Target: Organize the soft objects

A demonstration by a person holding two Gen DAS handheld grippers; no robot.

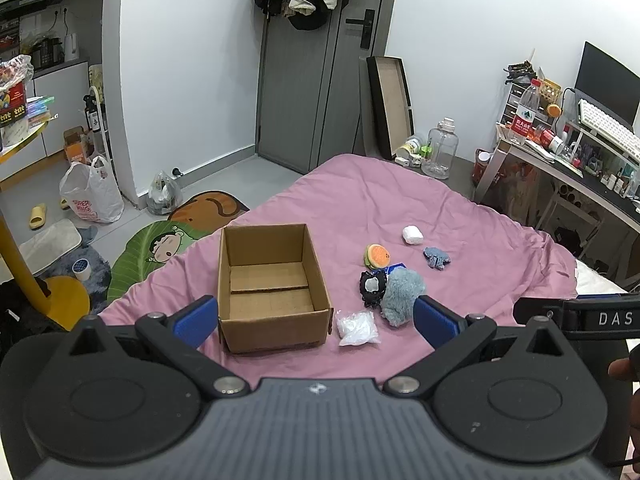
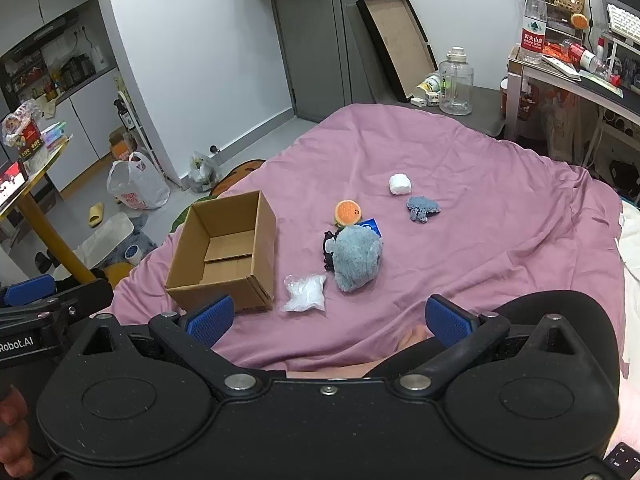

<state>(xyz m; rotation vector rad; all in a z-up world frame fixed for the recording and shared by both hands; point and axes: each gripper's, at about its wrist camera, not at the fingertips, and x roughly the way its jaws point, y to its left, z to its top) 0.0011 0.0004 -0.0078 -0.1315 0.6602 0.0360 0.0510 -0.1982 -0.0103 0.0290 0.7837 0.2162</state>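
Pink bedspread (image 2: pixel 480 240) | cardboard box (image 1: pixel 272 288) empty, soft items clustered at its 3 o'clock | left tool (image 1: pixel 312 320) and right tool (image 2: pixel 328 320) wide apart, holding nothing | risk: slippery clear bag (image 2: pixel 304 294) slipping; fluffy blue plush (image 2: pixel 356 258) snagging black item beneath.

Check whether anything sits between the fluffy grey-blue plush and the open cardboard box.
Nothing visible blocks it. The plush lies right of the cardboard box with bare sheet between; the clear plastic bag sits nearer the camera, off that line. The box is empty.

Grey door (image 1: pixel 304 80), clear jug (image 1: pixel 442 148), slipper (image 1: pixel 38 216).
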